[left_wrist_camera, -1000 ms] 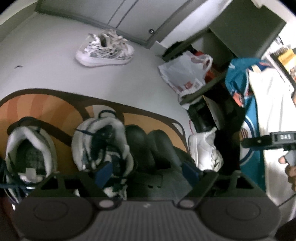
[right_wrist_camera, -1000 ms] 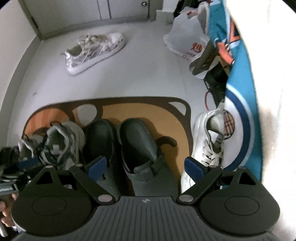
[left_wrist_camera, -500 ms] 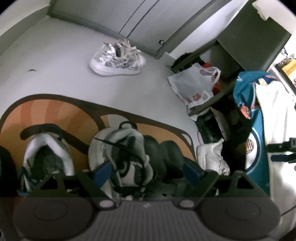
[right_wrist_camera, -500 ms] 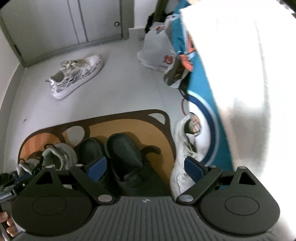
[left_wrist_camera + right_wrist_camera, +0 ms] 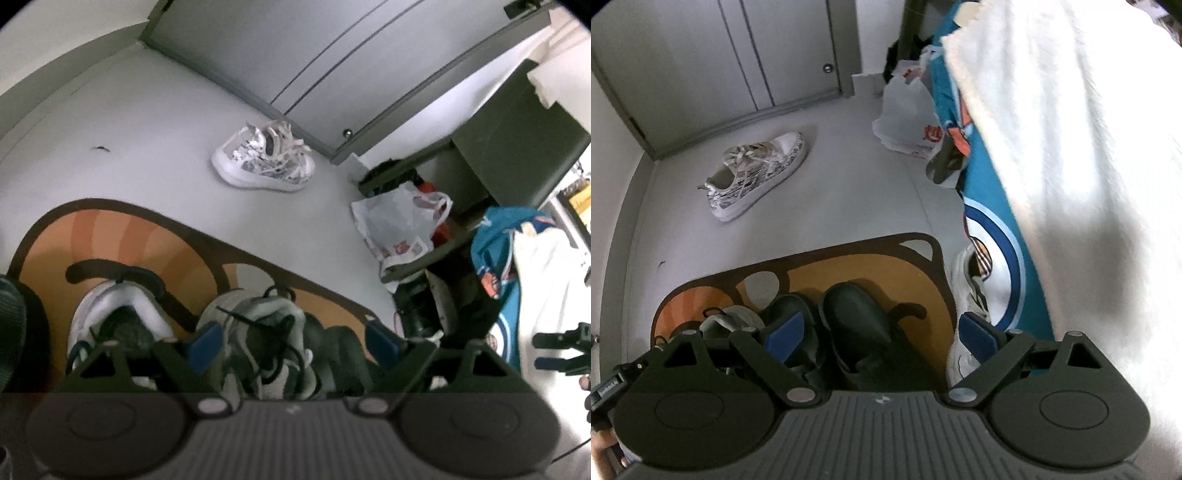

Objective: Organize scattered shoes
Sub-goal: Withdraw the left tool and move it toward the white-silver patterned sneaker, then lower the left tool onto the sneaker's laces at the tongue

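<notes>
Shoes already stand in a row on the orange mat [image 5: 923, 291]: grey sneakers at its left end, dark clogs [image 5: 853, 317] in the middle. One patterned sneaker [image 5: 757, 173] lies alone on the bare floor, well apart from the mat and near the grey cabinet doors [image 5: 713, 62]. From both pairs of tongs it lies ahead, beyond the mat's far edge; in the right wrist view it sits up and to the left, long axis slanting, toe towards the doors. The left tongs [image 5: 291, 339] hang over a grey sneaker [image 5: 266, 332], blue pads wide apart and gripping nothing. The right tongs [image 5: 879, 336] hover over the clogs, likewise spread and empty. A white sneaker [image 5: 964, 288] rests beside the mat's right edge, nearer the right hand; neither hand looks clearly nearer the patterned one
</notes>
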`<state>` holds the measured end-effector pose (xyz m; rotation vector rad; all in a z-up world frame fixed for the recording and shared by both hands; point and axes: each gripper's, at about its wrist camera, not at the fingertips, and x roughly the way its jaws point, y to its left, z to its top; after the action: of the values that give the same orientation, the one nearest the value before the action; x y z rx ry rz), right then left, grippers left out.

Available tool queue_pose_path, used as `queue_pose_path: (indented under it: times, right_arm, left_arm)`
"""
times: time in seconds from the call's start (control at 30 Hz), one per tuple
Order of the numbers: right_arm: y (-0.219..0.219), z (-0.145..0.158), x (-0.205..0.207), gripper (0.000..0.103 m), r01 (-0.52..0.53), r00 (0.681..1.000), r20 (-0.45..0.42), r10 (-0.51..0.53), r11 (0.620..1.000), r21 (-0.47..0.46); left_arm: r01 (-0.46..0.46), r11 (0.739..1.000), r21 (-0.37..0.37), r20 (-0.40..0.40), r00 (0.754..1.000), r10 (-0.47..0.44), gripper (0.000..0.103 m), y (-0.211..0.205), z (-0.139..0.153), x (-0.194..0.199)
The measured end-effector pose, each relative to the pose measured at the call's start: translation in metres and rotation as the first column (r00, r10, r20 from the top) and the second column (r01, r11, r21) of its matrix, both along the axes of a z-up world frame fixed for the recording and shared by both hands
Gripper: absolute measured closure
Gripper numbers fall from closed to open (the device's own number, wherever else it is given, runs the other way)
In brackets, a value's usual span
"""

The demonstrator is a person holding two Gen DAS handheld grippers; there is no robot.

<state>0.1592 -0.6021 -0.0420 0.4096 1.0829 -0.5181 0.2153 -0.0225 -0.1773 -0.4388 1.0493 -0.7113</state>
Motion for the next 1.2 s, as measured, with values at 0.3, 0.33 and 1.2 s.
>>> queue_pose_path:
  times: [0.3,0.33,1.2]
  right_arm:
    - [0.001,0.005,0.005,0.009,-0.12,0.992,0.036,0.117,0.99,0.075]
    - [0.001,0.006,0.005,0.009,-0.121,0.992,0.037,0.118,0.989,0.081]
    - [-0.074,-0.019,0.128,0.009,-0.591,0.806,0.025,0.592,0.806,-0.028]
  left_arm:
    - [-0.141,0.988,-0.061,-0.025,0.99,0.14,0.017,0.022,0.003,0.02]
    - [-0.147,0.987,-0.059,-0.026,0.989,0.146,0.017,0.022,0.003,0.022]
    - [-0.18,0.974,0.14,0.046,0.984,0.175,0.017,-0.059,0.057,0.103]
